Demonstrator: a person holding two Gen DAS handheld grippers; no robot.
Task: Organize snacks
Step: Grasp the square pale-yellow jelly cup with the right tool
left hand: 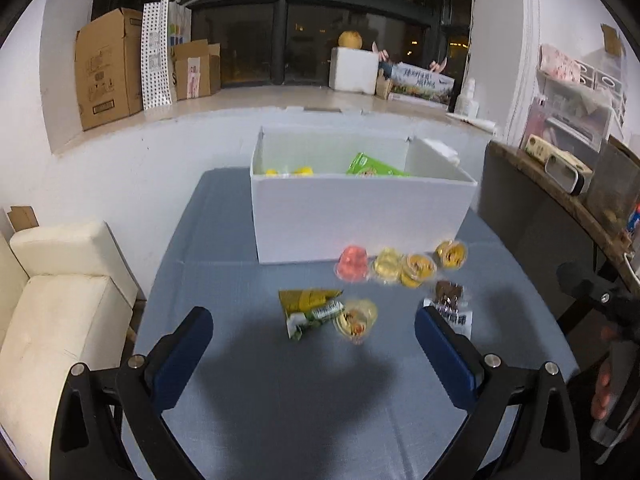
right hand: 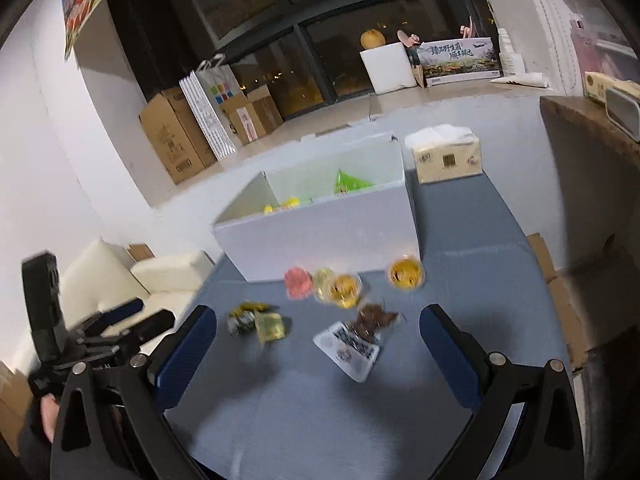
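Before the white box (left hand: 356, 220), loose jelly cups (left hand: 353, 263), both jaws wide, empty

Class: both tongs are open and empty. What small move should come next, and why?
Probably lower the left tongs onto the jelly cup lying nearest between them; the white box behind already holds snacks, and this cup is still out on the table.

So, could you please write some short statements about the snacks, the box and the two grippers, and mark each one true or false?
1. The white box already contains a green packet. True.
2. The pink jelly cup lies inside the box. False: it sits on the table in front of the box.
3. The left gripper grips a snack. False: it is open, holding nothing.
4. The right gripper is open. True.
5. A tissue pack stands beside the box. True.
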